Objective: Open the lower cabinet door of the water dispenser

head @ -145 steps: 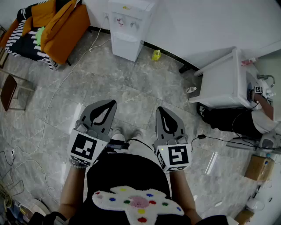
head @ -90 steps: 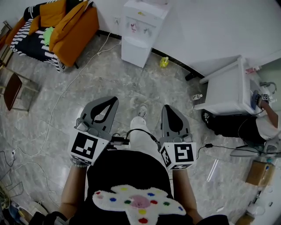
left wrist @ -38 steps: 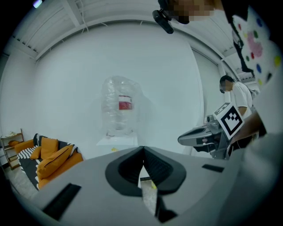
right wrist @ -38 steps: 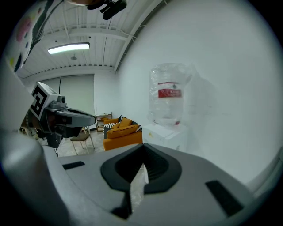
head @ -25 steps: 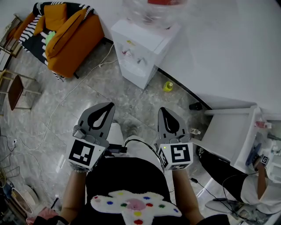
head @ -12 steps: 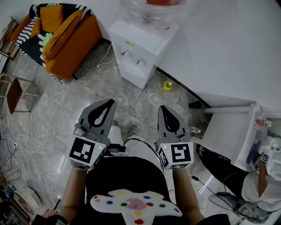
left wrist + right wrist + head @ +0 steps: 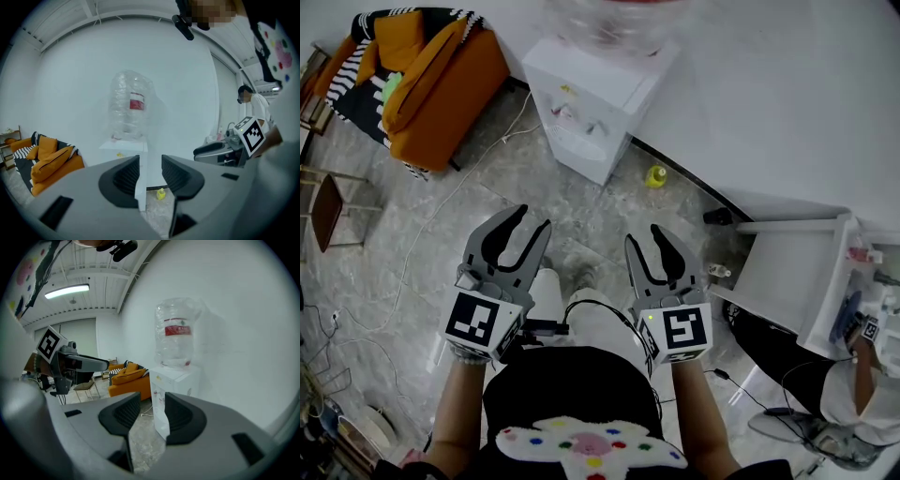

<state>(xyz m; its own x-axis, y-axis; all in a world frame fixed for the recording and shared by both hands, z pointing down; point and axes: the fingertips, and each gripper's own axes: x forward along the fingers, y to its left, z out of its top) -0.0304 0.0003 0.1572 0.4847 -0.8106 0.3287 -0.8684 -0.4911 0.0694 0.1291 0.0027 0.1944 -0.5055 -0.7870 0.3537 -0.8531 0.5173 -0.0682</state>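
Nothing done yet: well short of the water dispenser [image 7: 598, 98] far ahead, lower cabinet door [image 7: 581, 161] untouched, left gripper [image 7: 532, 220] and right gripper [image 7: 644, 237] just sprung apart, both empty, approach and pull to come.

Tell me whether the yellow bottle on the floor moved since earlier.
No. The yellow bottle still stands by the wall, just right of the water dispenser.

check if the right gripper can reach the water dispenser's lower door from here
Probably not yet. The right gripper, jaws just opened and empty, hangs well short of the water dispenser; only bare floor lies between, so stepping closer should do it.
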